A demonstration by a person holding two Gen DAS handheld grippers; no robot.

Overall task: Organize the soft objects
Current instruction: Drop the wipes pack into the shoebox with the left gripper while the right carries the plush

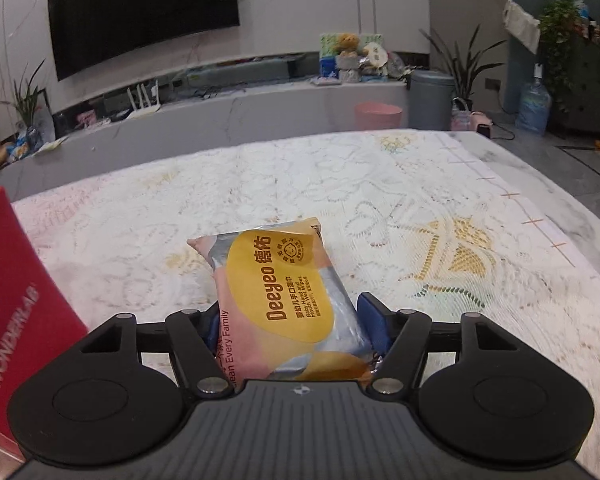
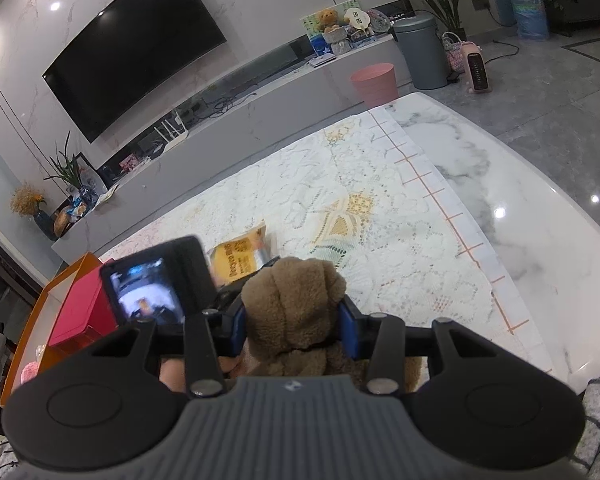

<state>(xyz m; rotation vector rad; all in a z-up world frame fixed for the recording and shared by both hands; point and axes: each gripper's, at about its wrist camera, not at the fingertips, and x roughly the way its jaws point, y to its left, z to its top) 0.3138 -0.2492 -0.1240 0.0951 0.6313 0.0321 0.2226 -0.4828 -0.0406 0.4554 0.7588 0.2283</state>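
At far left we see a red box point(image 1: 18, 292). Our left gripper point(image 1: 290, 320) has the wipes pack point(image 1: 284, 296) between its blue pads on the lace tablecloth point(image 1: 380, 208); whether they press it we cannot tell. Our right gripper point(image 2: 294, 326) clamps a brown plush toy point(image 2: 296, 304) above the table.

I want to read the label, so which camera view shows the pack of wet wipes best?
The left wrist view. There the wet wipes pack lies close and nearly whole between the left gripper's fingers, with its yellow label readable. In the right wrist view only a yellow corner of the pack shows, behind the brown plush toy.
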